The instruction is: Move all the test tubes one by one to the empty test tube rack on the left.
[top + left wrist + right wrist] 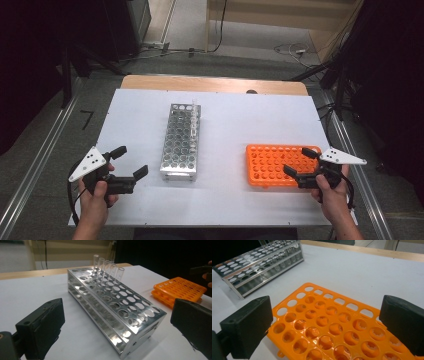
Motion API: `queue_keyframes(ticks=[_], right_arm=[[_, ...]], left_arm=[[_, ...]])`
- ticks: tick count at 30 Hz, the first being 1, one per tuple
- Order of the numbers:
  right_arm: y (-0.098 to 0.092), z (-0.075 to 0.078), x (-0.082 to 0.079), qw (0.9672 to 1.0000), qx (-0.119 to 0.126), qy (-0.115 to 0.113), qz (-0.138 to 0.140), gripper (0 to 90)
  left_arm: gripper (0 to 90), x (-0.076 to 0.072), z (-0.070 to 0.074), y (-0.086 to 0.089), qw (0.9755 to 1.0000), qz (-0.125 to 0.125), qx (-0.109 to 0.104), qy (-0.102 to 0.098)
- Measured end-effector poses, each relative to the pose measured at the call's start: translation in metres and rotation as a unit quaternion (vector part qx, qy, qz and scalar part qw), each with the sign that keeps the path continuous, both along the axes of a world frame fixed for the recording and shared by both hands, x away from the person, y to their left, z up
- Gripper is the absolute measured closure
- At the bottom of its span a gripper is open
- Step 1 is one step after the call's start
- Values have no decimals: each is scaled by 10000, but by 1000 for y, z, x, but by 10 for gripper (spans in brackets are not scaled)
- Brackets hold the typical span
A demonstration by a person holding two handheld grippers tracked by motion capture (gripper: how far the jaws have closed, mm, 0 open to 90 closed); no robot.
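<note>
Holding a black two-jaw gripper in each hand, a person rests both at the near edge of a white counter (225, 200), each with its jaws spread wide and nothing between them. Nearest on the left, the left gripper (131, 161) sits just short of the near left corner of a shiny metal test-tube rack (182, 143), apart from it. Nearest on the right, the right gripper (299, 163) hovers over the near right part of a flat orange plastic tube rack (272, 165), its jaws opening toward the grid of round holes, which look empty.

In the left gripper view, the metal rack runs lengthwise away from the gripper, its long axis pointing from the near edge toward the far edge of the counter. At its far end, along the right side, stands a short row of clear glass test tubes (107, 268), upright in their holes. These tubes lie well ahead of the left gripper and slightly to its right, so the left hand is judged the nearer one, and a reach forward along the rack would likely come next
</note>
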State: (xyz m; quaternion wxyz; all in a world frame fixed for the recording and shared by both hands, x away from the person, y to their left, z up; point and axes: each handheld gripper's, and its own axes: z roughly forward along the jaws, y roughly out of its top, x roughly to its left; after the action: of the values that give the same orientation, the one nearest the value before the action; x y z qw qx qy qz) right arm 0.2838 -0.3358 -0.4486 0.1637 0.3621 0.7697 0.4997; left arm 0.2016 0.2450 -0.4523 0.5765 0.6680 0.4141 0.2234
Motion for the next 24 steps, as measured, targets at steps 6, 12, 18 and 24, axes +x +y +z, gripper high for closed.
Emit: queue_keyframes(ticks=[6,12,18,24], right_arm=[[-7,-2,2,9999,13,42,-103,0],[-9,-4,3,9999,-13,41,-135,0],[-9,-3,2,9999,-9,19,-130,0],[-11,-4,2,9999,11,47,-165,0]], left_arm=[[0,1,-3,7,10000,52,-71,5],[0,3,-4,7,9999,12,-94,33],[0,3,-4,6,9999,19,-109,41],[0,4,-6,3,10000,-21,-49,74]])
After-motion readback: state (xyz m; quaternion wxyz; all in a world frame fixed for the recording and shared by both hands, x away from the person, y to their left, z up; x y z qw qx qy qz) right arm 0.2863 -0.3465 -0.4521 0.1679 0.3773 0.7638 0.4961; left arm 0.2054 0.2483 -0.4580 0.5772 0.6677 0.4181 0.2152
